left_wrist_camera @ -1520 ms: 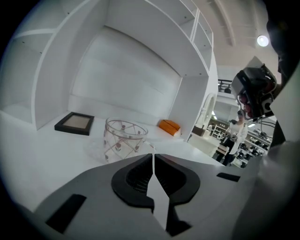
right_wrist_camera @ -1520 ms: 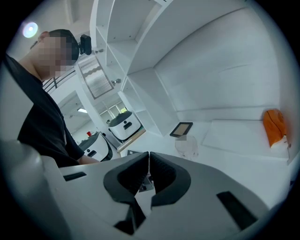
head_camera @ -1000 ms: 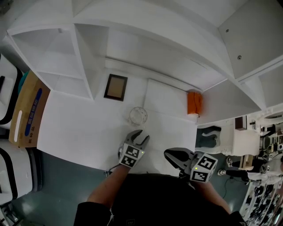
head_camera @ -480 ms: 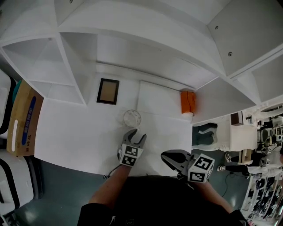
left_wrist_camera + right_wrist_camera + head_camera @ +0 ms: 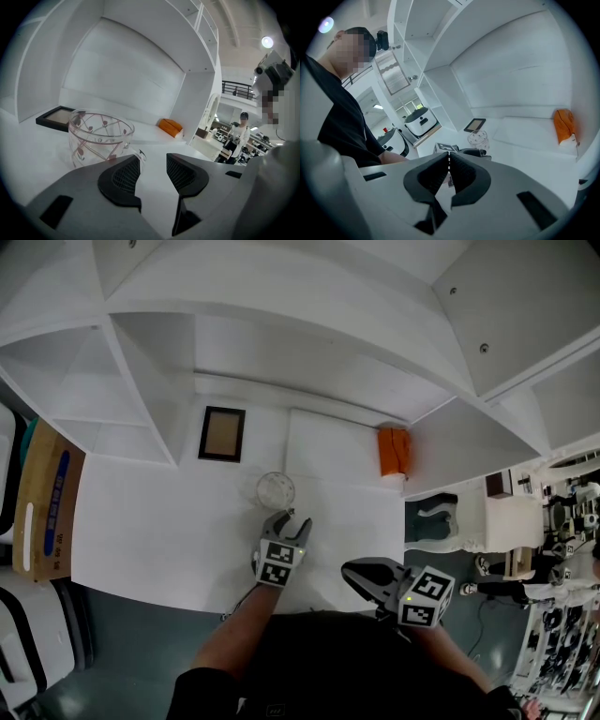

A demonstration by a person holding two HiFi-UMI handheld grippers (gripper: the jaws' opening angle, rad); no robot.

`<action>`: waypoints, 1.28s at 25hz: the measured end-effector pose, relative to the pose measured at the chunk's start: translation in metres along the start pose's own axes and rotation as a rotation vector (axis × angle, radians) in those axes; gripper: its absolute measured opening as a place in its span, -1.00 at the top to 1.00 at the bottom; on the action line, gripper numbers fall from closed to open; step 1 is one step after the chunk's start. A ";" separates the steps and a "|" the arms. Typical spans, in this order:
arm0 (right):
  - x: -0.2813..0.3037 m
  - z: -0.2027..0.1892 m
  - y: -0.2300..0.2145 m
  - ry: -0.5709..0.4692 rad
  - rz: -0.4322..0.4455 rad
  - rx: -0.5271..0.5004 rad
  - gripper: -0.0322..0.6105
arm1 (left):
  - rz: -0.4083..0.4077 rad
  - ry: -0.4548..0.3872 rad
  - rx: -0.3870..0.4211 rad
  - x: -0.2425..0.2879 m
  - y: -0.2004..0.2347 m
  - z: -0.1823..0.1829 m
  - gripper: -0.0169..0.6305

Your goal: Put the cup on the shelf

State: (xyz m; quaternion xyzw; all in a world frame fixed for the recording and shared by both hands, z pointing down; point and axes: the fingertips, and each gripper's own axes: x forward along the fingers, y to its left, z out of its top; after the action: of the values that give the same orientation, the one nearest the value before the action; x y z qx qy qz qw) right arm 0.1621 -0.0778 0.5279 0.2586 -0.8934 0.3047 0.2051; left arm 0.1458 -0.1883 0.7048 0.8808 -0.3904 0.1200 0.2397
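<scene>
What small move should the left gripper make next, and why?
Probably ease the left gripper forward and slightly left: its jaws have just been opening, nothing is between them, and the glass cup stands just ahead, left of the gap.

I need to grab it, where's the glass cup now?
In the head view the cup stands on the white table, right of the picture frame, just ahead of the left gripper, whose jaws have just been opening, empty.
</scene>
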 end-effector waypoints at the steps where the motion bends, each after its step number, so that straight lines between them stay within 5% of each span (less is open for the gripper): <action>1: 0.000 0.000 0.000 0.000 -0.001 0.002 0.85 | 0.000 0.002 -0.001 0.002 0.001 0.001 0.38; 7: 0.007 0.002 0.003 -0.012 0.011 0.003 0.85 | -0.003 -0.008 -0.077 0.004 0.010 0.005 0.81; 13: 0.016 0.010 0.005 -0.041 0.034 0.002 0.85 | -0.068 0.021 -0.030 -0.010 0.004 0.005 0.81; 32: 0.029 0.026 0.007 -0.112 0.040 0.022 0.85 | -0.094 -0.039 0.059 -0.045 0.011 0.041 0.82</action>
State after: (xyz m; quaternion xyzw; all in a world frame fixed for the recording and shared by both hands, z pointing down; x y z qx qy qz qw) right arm 0.1299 -0.1001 0.5216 0.2595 -0.9051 0.3036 0.1456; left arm 0.1088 -0.1878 0.6551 0.9070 -0.3496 0.1028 0.2112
